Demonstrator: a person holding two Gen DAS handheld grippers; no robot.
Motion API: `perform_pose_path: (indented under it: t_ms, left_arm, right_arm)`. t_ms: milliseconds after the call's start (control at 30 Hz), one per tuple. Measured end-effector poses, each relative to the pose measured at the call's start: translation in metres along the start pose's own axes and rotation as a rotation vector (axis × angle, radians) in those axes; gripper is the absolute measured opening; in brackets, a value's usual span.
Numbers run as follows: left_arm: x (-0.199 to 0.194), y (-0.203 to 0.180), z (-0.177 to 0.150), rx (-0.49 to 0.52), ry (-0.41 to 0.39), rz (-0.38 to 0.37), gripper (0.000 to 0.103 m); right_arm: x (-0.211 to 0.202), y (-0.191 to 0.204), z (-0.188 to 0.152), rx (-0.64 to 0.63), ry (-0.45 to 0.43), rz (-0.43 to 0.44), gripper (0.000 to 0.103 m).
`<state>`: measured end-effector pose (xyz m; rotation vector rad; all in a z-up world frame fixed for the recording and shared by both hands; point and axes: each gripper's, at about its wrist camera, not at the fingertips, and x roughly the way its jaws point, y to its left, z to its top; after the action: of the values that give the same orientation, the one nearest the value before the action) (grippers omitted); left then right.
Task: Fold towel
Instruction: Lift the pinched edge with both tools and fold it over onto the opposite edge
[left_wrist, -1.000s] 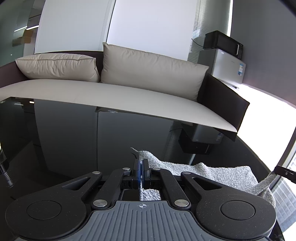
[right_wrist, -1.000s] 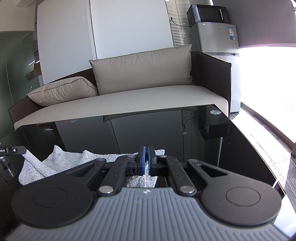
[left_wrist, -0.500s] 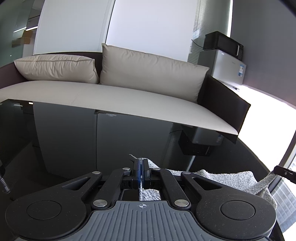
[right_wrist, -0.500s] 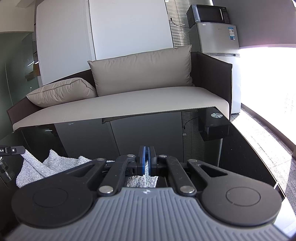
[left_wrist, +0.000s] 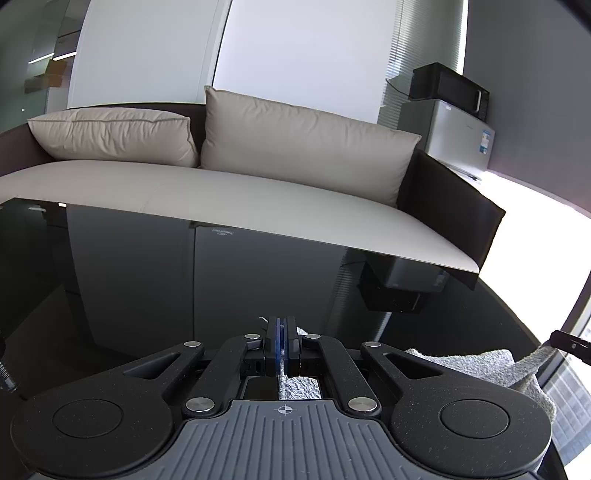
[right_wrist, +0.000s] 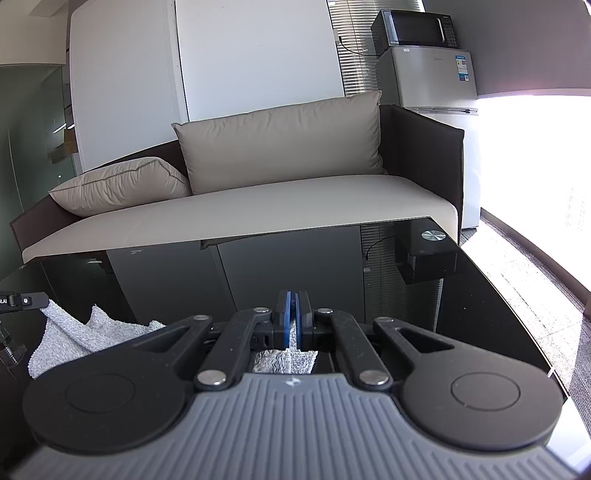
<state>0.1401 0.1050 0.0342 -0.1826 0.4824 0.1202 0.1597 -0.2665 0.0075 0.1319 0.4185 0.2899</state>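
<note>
A nubby grey terry towel (left_wrist: 476, 365) sags in loose folds over a glossy black glass table (left_wrist: 155, 280), strung between two matte black tools. The left tool (left_wrist: 282, 332) pinches one towel edge flat between its blue-lined pads; the right tool (right_wrist: 294, 314) clamps another edge the same way. Each tool's broad body hides most of the cloth beneath it. A beige leather-look sofa (right_wrist: 280, 199) with plump cushions lines the wall beyond.

towel (left_wrist: 476, 363) | grey-white terry, rumpled | 2 edges pinched and lifted | middle sagging low over the glossy black bench (left_wrist: 147, 280)
</note>
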Motion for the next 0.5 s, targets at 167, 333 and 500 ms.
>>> perform_pose_path:
  t_ms: [167, 333, 500]
  left_arm:
    - [0.005, 0.001, 0.002, 0.002, 0.005, 0.001, 0.001]
    - [0.010, 0.001, 0.004, 0.000, 0.003, 0.002, 0.001]
    - [0.017, 0.002, 0.006, 0.001, 0.010, 0.006, 0.001]
  right_arm:
    - [0.005, 0.000, 0.002, 0.002, 0.000, -0.002, 0.003]
    - [0.010, -0.001, 0.004, 0.004, 0.002, -0.003, 0.003]
    - [0.015, -0.002, 0.007, 0.011, 0.004, -0.007, 0.003]
